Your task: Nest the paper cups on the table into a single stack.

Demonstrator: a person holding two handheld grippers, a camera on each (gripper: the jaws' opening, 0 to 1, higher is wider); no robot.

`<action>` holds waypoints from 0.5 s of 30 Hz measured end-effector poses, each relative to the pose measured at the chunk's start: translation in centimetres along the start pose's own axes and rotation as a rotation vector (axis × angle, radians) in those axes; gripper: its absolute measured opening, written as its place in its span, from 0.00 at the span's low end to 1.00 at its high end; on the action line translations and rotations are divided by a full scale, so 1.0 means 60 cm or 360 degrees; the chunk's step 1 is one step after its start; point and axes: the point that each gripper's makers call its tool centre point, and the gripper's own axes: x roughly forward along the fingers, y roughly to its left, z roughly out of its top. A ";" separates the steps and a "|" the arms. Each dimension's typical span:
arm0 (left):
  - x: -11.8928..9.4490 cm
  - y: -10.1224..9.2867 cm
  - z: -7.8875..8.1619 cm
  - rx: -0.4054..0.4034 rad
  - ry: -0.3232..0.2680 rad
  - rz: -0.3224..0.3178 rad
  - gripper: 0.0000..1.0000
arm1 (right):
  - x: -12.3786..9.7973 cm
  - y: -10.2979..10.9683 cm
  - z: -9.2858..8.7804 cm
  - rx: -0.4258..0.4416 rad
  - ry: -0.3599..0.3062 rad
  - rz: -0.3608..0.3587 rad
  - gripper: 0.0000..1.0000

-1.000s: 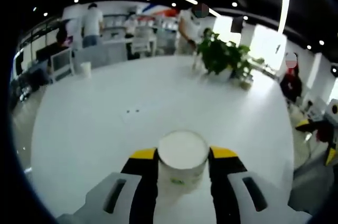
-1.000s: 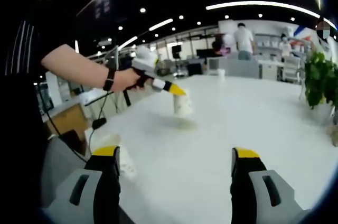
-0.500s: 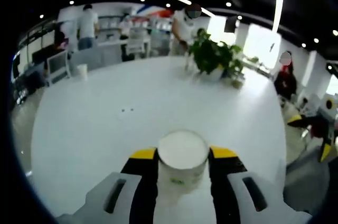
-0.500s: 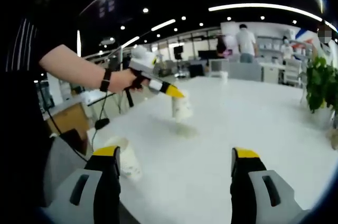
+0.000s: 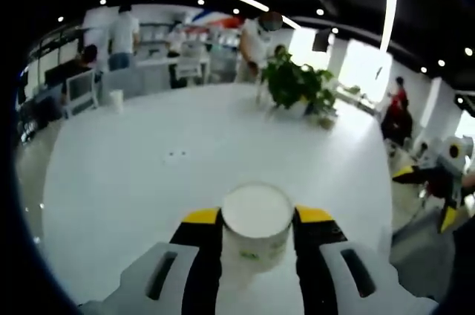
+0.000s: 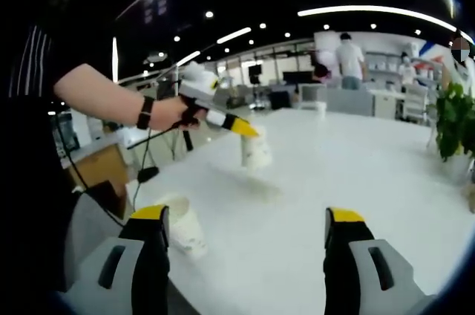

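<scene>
Paper cup (image 5: 257, 220) stayed pinched in the left tongs (image 5: 257, 217), lifted over the white counter (image 5: 148, 174). The right tongs (image 6: 245, 235), spread and holding nothing, had drifted nearer the second cup (image 6: 182, 224) near the counter's edge. Wide free counter lay beyond.

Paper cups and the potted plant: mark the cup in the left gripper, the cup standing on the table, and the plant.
held cup (image 5: 256, 215), left gripper view, its open top.
standing cup (image 6: 184, 224), right gripper view, its side wall.
potted plant (image 5: 291, 85), left gripper view, its leaves.
</scene>
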 end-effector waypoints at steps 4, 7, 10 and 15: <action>-0.005 -0.004 -0.008 -0.0022 0.0005 -0.0003 0.36 | 0.000 0.002 -0.001 -0.0003 0.0002 0.0000 0.84; -0.010 -0.013 -0.014 -0.0023 0.0005 -0.0017 0.36 | 0.001 0.004 -0.001 -0.0003 0.0000 0.0002 0.84; -0.014 -0.017 -0.019 -0.0017 0.0006 -0.0019 0.36 | 0.000 0.004 -0.001 -0.0004 -0.0001 0.0001 0.84; -0.022 -0.024 -0.020 -0.0022 -0.0005 -0.0019 0.36 | -0.001 0.004 -0.001 -0.0007 -0.0003 -0.0005 0.84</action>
